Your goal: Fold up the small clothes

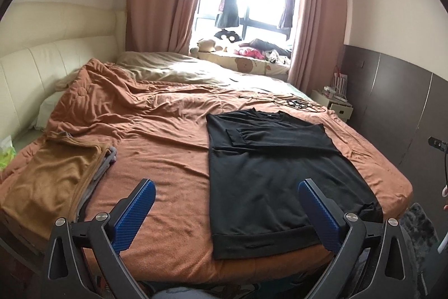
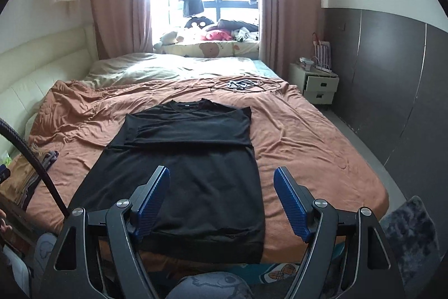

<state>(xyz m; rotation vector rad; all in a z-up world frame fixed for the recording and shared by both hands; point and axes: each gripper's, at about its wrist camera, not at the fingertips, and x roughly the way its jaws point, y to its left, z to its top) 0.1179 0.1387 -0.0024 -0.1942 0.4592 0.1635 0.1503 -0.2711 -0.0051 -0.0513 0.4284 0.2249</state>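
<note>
Two claws hung spread and empty above the bed's near edge: our left claw (image 1: 226, 187) and right claw (image 2: 221, 175). Beyond them the black top (image 2: 190, 159) lay flat on the orange blanket (image 2: 302, 136), sleeves folded across its chest. A folded pile (image 1: 53, 173) sat well apart, near the bed's left edge.

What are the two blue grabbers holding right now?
Nothing. The left gripper and the right gripper are both open above the black sweater, which lies on the bed untouched.
</note>
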